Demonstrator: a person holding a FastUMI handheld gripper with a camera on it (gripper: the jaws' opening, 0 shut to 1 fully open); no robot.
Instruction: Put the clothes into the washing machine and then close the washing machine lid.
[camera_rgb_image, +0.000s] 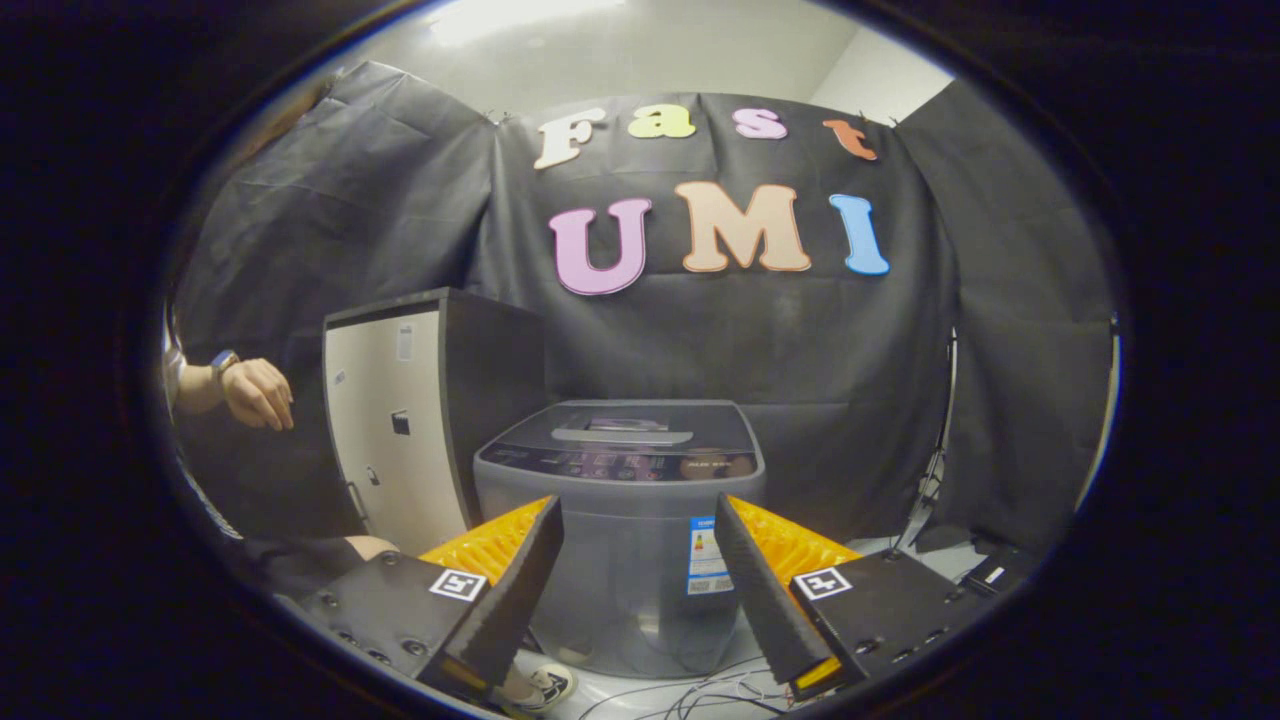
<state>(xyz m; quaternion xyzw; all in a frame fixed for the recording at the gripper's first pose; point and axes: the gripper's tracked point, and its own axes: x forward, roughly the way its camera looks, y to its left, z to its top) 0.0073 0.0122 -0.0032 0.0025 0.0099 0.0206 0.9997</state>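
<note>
Gripper (638, 560) fingers spread wide, nothing between them. Washing machine (620, 530) stands beyond the fingers, framed in the gap, lid (625, 432) down flat. Cabinet (400, 430) just left of the machine, slightly behind. A person's hand (258, 392) hangs left of the cabinet. Loose cables (700, 695) and a shoe (548, 684) on floor at the machine's base.

No legible text, sticker on washing machine (618, 520) front too small to read
</note>
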